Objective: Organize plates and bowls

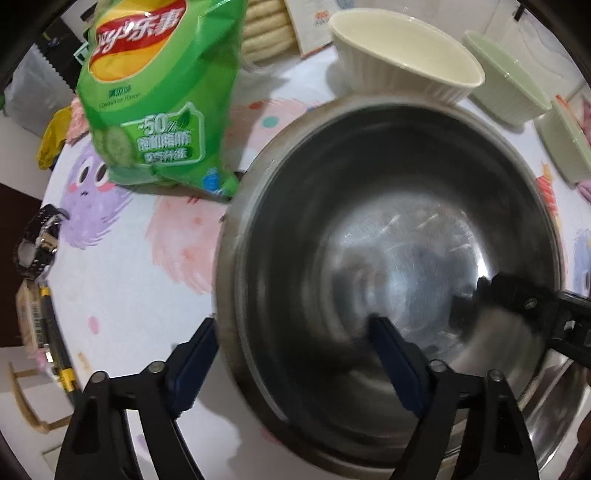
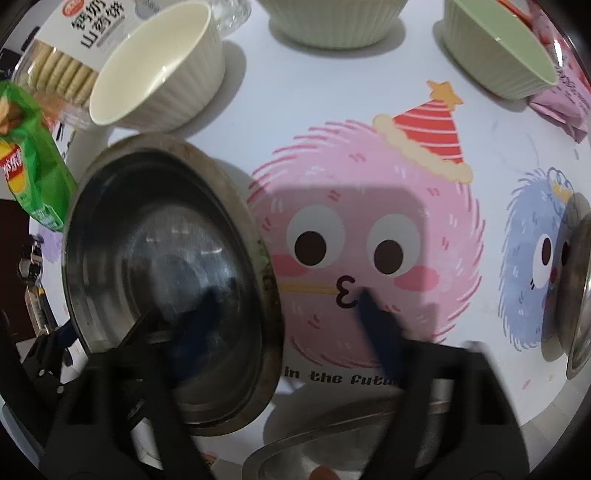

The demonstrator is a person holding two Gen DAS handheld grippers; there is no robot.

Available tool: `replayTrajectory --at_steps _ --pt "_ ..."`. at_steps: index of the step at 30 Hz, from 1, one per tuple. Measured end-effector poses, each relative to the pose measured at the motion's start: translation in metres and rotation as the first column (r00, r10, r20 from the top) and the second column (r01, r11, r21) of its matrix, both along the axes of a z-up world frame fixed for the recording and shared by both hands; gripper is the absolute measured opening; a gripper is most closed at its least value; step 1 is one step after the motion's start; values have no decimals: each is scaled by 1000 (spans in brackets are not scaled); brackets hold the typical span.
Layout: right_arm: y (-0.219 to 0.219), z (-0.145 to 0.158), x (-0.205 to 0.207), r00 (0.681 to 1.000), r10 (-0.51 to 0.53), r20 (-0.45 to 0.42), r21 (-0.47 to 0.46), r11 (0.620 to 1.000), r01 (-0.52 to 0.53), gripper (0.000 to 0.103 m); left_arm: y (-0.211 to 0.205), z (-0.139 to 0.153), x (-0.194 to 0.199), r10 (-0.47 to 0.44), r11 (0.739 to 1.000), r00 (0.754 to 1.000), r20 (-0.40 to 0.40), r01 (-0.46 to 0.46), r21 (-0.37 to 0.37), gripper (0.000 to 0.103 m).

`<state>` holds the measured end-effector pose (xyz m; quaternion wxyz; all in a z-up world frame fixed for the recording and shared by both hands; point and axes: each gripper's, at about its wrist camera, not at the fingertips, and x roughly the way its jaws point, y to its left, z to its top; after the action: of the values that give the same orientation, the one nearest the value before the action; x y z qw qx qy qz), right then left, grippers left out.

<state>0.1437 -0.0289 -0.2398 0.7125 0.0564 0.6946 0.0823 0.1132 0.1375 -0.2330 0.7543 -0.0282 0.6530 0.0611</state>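
A steel bowl fills the left wrist view and sits at the left of the right wrist view. My left gripper is open astride the bowl's near-left rim, one finger outside, one inside. My right gripper is open astride the bowl's right rim, its left finger inside; it shows in the left wrist view. A cream ribbed bowl stands beyond. Pale green bowls stand further back.
A green chip bag stands left of the steel bowl. A biscuit pack lies behind the cream bowl. Another steel dish sits at the right edge, and one below. A watch lies at the table's left edge.
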Motion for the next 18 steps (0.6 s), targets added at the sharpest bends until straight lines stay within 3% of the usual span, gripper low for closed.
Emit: replayTrajectory --at_steps 1,3,5,6,7,9,12,18 --pt "2 1 0 1000 6 1 -16 1000 -6 56 -2 1 0 -6 1000 1000 8 6 -19 65" --pt "6 1 3 1000 16 -11 -19 1000 -16 43 -6 2 2 -13 1000 1000 6 13 -11 64" --pt "9 1 5 1000 18 -24 7 1000 -18 25 -6 3 4 -2 1000 1000 13 2 -9 54" --pt "10 2 5 999 20 -26 15 1000 -20 21 -4 4 4 9 1000 1000 16 -9 -7 46" --pt "15 4 4 1000 17 -22 2 1000 -17 21 -1 4 4 23 1000 1000 17 -23 -2 39" --pt "15 8 6 1000 6 -11 19 1000 -6 18 2 5 6 39 999 999 29 -38 -17 35" --pt "9 15 11 1000 -27 -6 75 997 28 13 1 10 8 25 1000 999 47 -24 -14 33" --pt "-2 47 20 998 -59 33 131 990 54 13 2 28 13 9 1000 996 90 -9 4 28"
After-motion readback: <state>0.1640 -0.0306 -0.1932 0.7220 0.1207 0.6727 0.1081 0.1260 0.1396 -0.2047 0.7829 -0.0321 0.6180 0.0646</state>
